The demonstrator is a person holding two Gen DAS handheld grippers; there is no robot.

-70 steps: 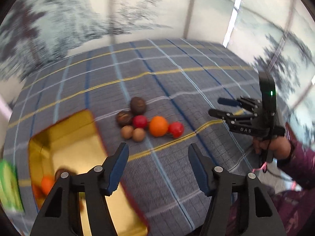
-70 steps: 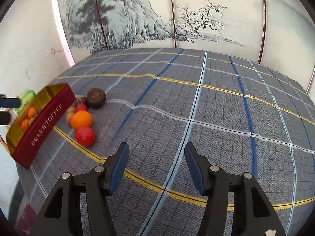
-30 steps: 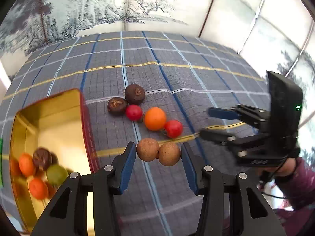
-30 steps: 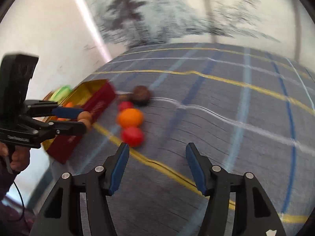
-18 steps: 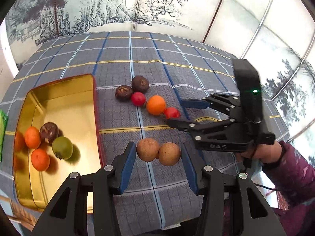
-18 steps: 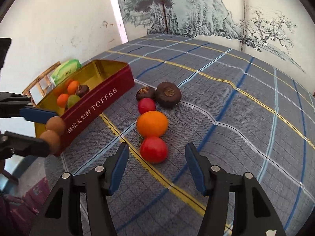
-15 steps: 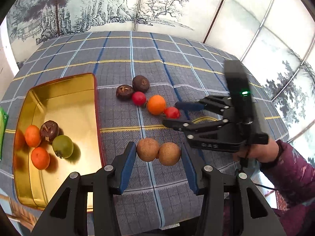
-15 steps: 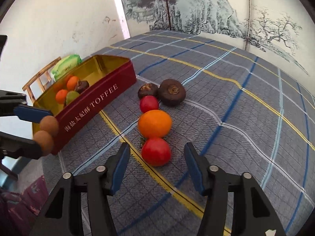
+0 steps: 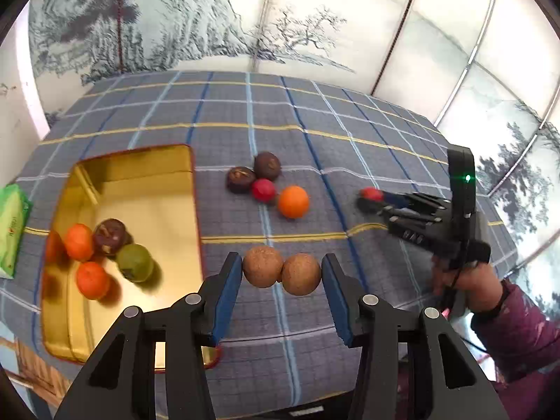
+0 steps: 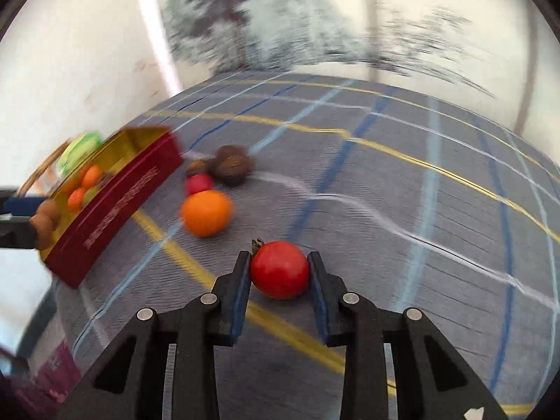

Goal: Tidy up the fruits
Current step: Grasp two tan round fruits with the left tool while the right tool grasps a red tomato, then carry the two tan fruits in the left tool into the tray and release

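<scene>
My left gripper (image 9: 282, 273) is shut on two brown round fruits (image 9: 263, 266), held side by side above the table to the right of the gold toffee tin (image 9: 164, 210). The tin holds oranges (image 9: 91, 280), a green fruit (image 9: 134, 262) and a dark fruit (image 9: 110, 232). My right gripper (image 10: 280, 269) is shut on a red tomato (image 10: 280, 270), lifted a little off the cloth; it shows in the left wrist view (image 9: 371, 194) too. An orange (image 9: 293, 201), a small red fruit (image 9: 264, 189) and two dark brown fruits (image 9: 267, 166) lie on the cloth.
A blue-grey checked cloth (image 9: 315, 133) covers the table. A green packet (image 9: 12, 220) lies left of the tin. The tin's red side (image 10: 119, 203) faces the right gripper. A painted screen (image 9: 175, 28) stands behind the table.
My right gripper has closed on the red tomato and pulled it to the right, away from the orange. My left gripper still holds the two brown fruits, now nearer the tin.
</scene>
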